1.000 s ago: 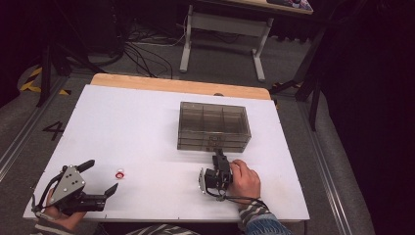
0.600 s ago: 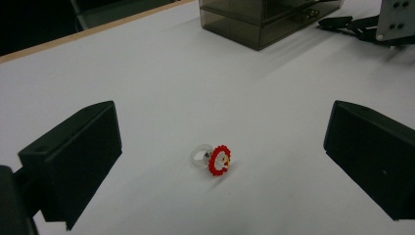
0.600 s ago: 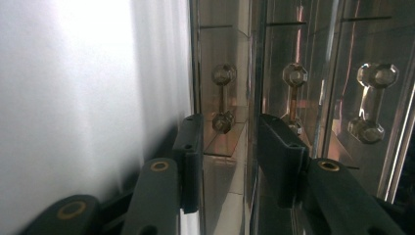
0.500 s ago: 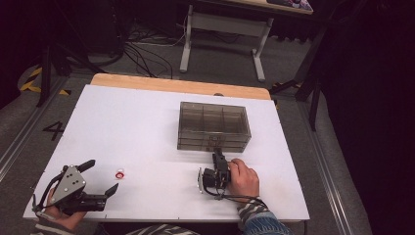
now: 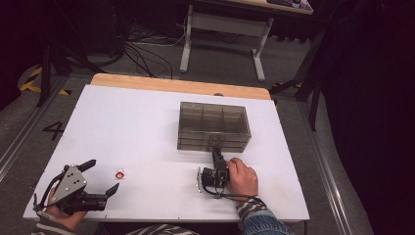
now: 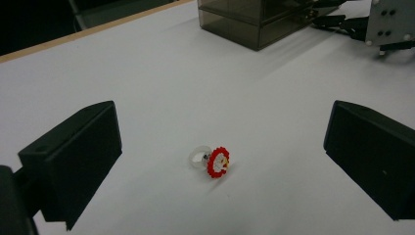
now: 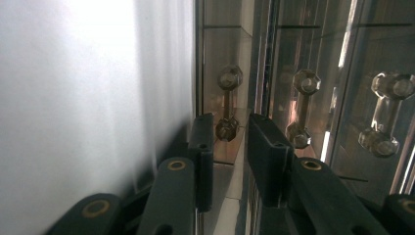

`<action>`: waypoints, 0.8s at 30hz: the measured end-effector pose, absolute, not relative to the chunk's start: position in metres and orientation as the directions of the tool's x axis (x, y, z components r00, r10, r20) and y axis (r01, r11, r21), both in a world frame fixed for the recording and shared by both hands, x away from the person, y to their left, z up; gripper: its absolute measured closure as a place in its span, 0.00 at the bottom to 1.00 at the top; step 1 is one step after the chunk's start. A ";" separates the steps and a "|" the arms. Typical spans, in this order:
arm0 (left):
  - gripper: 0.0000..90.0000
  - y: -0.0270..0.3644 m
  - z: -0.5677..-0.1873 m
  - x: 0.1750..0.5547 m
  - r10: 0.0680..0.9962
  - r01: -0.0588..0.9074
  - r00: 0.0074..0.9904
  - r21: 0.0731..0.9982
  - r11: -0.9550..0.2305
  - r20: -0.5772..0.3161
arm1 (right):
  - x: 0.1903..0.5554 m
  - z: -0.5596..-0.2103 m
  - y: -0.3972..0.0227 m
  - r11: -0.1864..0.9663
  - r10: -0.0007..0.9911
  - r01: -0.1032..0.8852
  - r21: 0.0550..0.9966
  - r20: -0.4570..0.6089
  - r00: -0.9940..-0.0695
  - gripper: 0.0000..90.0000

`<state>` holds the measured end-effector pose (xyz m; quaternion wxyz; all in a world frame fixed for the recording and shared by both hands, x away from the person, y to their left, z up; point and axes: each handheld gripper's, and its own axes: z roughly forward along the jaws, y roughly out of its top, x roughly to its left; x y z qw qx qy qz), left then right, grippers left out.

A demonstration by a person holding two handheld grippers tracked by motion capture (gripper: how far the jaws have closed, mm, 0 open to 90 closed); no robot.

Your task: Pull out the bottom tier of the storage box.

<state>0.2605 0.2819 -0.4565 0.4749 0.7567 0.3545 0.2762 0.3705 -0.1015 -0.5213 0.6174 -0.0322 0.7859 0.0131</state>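
A small clear ring with a red bead flower (image 6: 210,160) lies on the white table (image 5: 147,127), seen in the high view as a ring (image 5: 119,174). My left gripper (image 6: 222,142) is open wide, one jaw on each side of the ring, touching nothing; the high view has that left gripper (image 5: 103,175) at the front left. A smoky clear drawer box (image 5: 214,125) stands right of centre. My right gripper (image 5: 215,152) reaches its front. In the right gripper view the right gripper (image 7: 231,132) has its jaws a narrow gap apart around a drawer handle (image 7: 227,98), not clamped.
Two more drawer handles (image 7: 303,107) sit beside the first one. The left gripper view shows the drawer box (image 6: 254,19) and the right gripper (image 6: 342,24) far off. A wooden strip (image 5: 181,85) edges the table's far side, and a desk frame (image 5: 225,29) stands beyond.
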 end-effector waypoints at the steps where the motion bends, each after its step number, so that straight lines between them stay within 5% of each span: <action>1: 0.01 0.282 -0.457 0.261 0.798 0.274 0.597 0.915 -0.297 0.080 | 0.370 -0.522 -0.101 0.998 -0.032 -0.059 -0.019 -0.971 -0.237 0.82; 24: 0.01 0.281 -0.457 0.261 0.796 0.276 0.600 0.914 -0.297 0.078 | 0.374 -0.525 -0.100 0.999 -0.030 -0.039 -0.022 -0.975 -0.221 0.88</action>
